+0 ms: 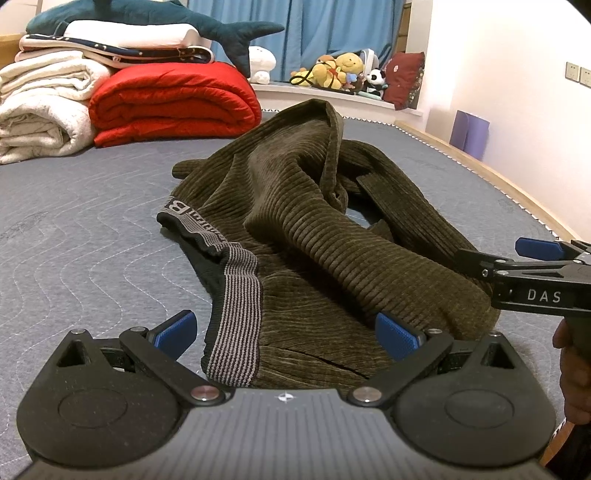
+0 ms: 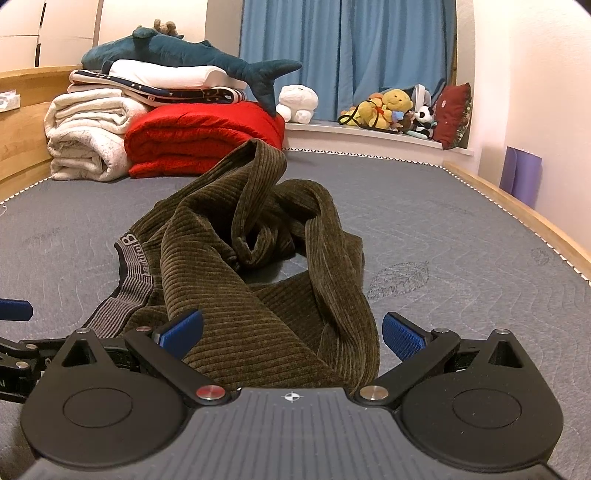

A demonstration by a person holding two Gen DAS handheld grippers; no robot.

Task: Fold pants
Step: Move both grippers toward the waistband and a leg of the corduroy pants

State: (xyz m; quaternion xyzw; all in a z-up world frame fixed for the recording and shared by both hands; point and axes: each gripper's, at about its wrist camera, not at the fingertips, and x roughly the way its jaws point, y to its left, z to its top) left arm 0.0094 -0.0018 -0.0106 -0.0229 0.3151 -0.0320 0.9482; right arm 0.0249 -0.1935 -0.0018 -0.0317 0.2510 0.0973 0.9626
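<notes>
Olive-brown corduroy pants (image 1: 295, 221) lie crumpled on the grey quilted mattress (image 1: 74, 229), with a grey striped waistband (image 1: 236, 317) at the near left. My left gripper (image 1: 286, 334) is open, its blue pads either side of the waistband end and near fabric. My right gripper (image 2: 291, 334) is open with a pant leg (image 2: 266, 332) lying between its pads; it also shows at the right of the left wrist view (image 1: 539, 266). The pants (image 2: 243, 236) bunch up in a twisted heap farther away.
Folded white blankets (image 1: 40, 110), a red quilt (image 1: 173, 99) and a plush shark (image 1: 155, 18) are stacked at the far left. Stuffed toys (image 2: 391, 107) sit on the window ledge by blue curtains. The wooden bed edge (image 2: 524, 218) runs along the right.
</notes>
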